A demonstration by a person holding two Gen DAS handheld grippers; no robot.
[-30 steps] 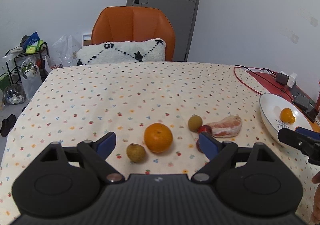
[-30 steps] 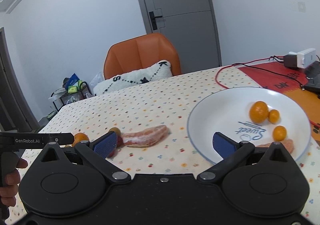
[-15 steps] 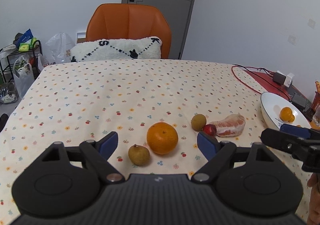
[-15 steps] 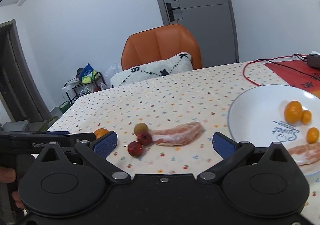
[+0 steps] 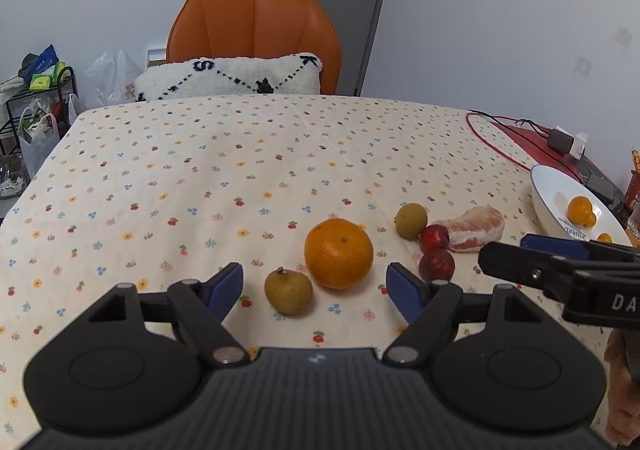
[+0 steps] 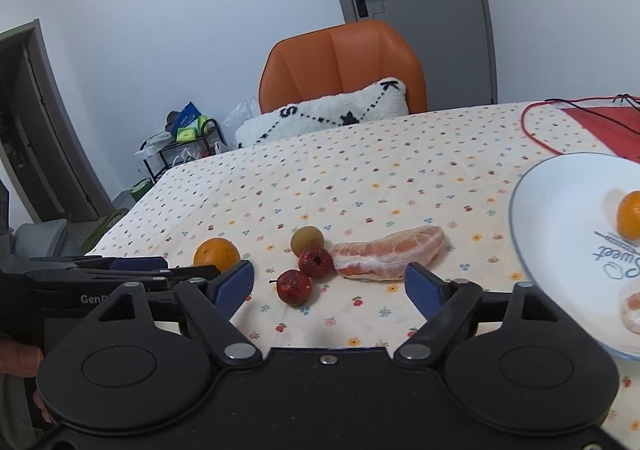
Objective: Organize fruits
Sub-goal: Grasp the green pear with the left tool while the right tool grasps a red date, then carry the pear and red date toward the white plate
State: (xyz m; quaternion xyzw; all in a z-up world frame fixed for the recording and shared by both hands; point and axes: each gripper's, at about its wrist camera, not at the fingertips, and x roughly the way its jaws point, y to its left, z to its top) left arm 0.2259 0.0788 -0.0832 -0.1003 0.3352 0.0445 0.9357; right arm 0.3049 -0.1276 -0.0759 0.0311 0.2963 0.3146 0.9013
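Note:
On the flowered tablecloth lie a large orange [image 5: 339, 253], a brown round fruit [image 5: 288, 291] near it, another brown fruit [image 5: 410, 220], two small red fruits [image 5: 437, 265] and a peeled pomelo segment [image 5: 472, 228]. My left gripper [image 5: 315, 292] is open and empty, just short of the orange and the near brown fruit. My right gripper [image 6: 330, 284] is open and empty, close to the red fruits [image 6: 294, 287] and the pomelo segment [image 6: 390, 255]. A white plate [image 6: 560, 250] at the right holds small oranges [image 6: 630, 214] and another segment.
An orange chair [image 5: 254, 37] with a white cushion stands at the table's far edge. A red cable [image 5: 492, 145] and chargers lie at the right, behind the plate [image 5: 556, 189]. A shelf with bags [image 5: 36, 105] stands off the table at the left.
My right gripper has swung left from over the plate towards the red fruits and pomelo segment. My left gripper has shifted slightly, with the orange now nearer its middle.

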